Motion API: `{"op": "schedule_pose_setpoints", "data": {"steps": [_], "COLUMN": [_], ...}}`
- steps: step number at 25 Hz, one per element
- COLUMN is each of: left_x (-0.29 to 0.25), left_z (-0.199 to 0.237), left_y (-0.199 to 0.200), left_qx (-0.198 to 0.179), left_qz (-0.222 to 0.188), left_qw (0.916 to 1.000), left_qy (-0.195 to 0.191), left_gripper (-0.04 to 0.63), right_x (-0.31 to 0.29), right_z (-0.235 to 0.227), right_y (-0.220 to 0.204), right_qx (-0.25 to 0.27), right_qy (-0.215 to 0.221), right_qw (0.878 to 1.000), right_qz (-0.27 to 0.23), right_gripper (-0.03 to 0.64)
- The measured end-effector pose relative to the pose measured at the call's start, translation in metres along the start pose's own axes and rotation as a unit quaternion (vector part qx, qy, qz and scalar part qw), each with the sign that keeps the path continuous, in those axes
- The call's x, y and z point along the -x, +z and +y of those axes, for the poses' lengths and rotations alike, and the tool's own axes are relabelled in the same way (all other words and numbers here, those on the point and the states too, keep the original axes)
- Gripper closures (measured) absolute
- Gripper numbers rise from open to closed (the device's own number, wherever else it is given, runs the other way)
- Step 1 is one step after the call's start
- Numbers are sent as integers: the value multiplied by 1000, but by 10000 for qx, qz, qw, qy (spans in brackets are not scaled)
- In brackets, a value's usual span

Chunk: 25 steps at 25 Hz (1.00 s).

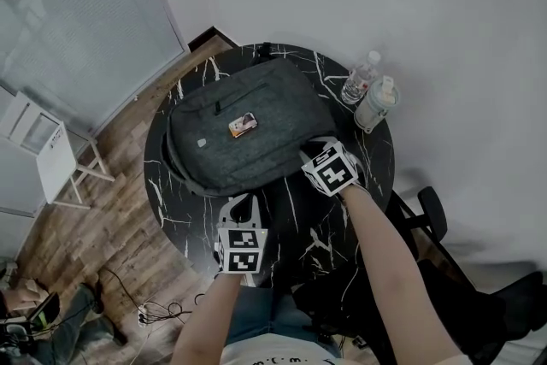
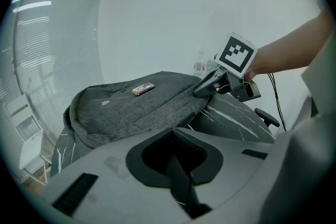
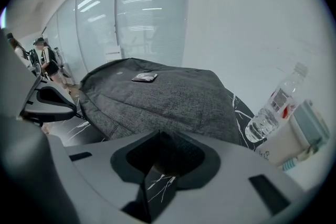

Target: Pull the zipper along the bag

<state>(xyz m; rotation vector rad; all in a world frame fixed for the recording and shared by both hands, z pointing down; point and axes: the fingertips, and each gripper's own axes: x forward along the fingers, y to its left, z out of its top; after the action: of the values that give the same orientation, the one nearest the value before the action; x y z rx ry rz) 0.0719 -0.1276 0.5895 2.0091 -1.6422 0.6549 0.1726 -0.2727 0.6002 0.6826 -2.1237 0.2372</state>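
grey bag (image 1: 273, 111) on table (image 1: 299, 218), small item (image 1: 243, 126) atop

The right tool (image 3: 157, 186) hangs over the near edge of the grey bag (image 3: 168, 97), its jaws partly apart with nothing between them but a strip of black marbled table (image 3: 79, 131). A small flat phone-like thing (image 3: 144, 77) lies on top of the bag, and the left tool (image 3: 71, 108) shows just off the bag's left edge. Right of the bag stands a clear bottle (image 3: 273, 110), with a pale lidded cup (image 3: 310, 134) just beside it.
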Motion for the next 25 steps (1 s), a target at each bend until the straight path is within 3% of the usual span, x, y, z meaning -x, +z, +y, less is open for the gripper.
{"op": "schedule_pose_setpoints", "data": {"steps": [10, 16, 25], "left_x": [20, 29, 41], "left_z": [34, 55, 74], "left_y": [-13, -20, -14], "left_qx": [-80, 54, -56], "left_qz": [-128, -97, -157], "left_qw": [9990, 9981, 9990], "left_qy": [425, 613, 415], "left_gripper": [580, 580, 578], "right_x": [1, -1, -2], "right_z": [-3, -2, -4], "right_y": [1, -1, -2], "right_qx": [-37, -117, -88], "right_qy": [-176, -200, -447], "right_qw": [9998, 9997, 9989], "right_qz": [-121, -3, 94], "right_gripper": [485, 486, 489]}}
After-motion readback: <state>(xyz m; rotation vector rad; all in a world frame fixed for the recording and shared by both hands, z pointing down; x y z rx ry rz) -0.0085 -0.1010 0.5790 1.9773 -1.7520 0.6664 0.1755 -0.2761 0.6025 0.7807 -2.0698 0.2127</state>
